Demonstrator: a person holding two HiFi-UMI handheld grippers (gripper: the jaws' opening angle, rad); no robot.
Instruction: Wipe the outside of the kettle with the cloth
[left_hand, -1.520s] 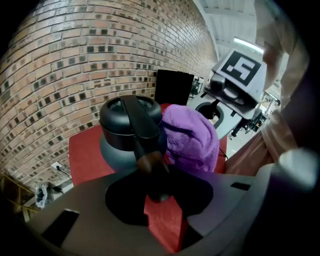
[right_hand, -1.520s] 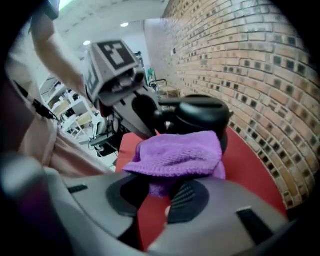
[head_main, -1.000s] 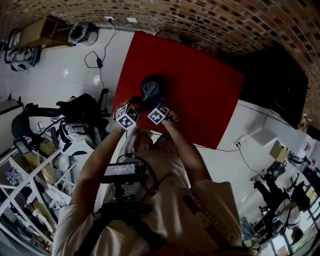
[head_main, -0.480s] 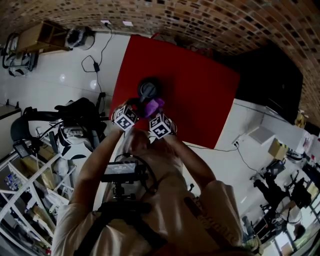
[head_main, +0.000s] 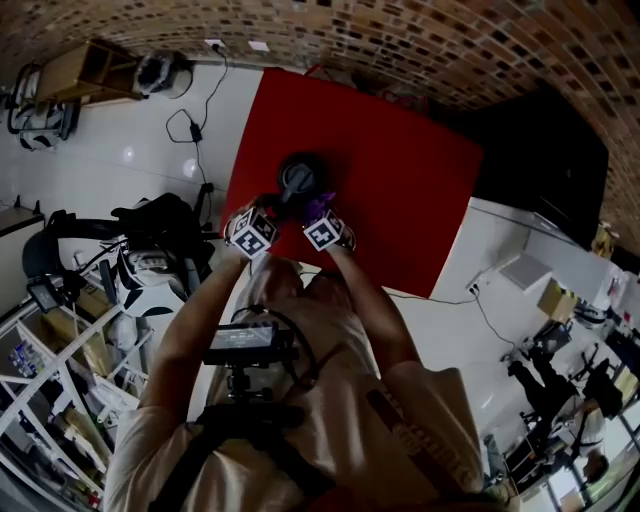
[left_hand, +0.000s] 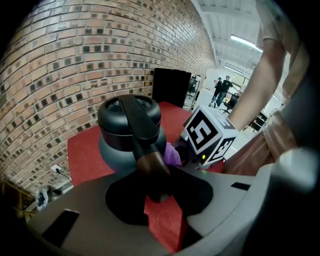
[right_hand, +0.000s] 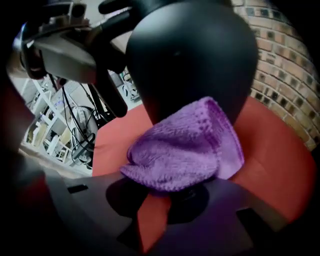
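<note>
While at one red table (head_main: 400, 190): two grippers (left_hand: 160, 200) (right_hand: 165, 200), one kettle (head_main: 300, 175), one cloth (head_main: 320, 203).

Dark blue-grey kettle (left_hand: 112, 150) with a black lid and a black handle (left_hand: 142, 127); the handle's lower end looks reddish-brown, though that may be only a reflection. Purple cloth (right_hand: 185, 145) with a fine knitted, ribbed pattern. Plain bright red table cover (head_main: 400, 190). Brick wall (left_hand: 75, 60) mottled in tan, brown and near-black, with pale mortar lines. White marker cube (left_hand: 210, 135) printed with bold black square patterns. Glossy white floor (head_main: 130, 130).
</note>
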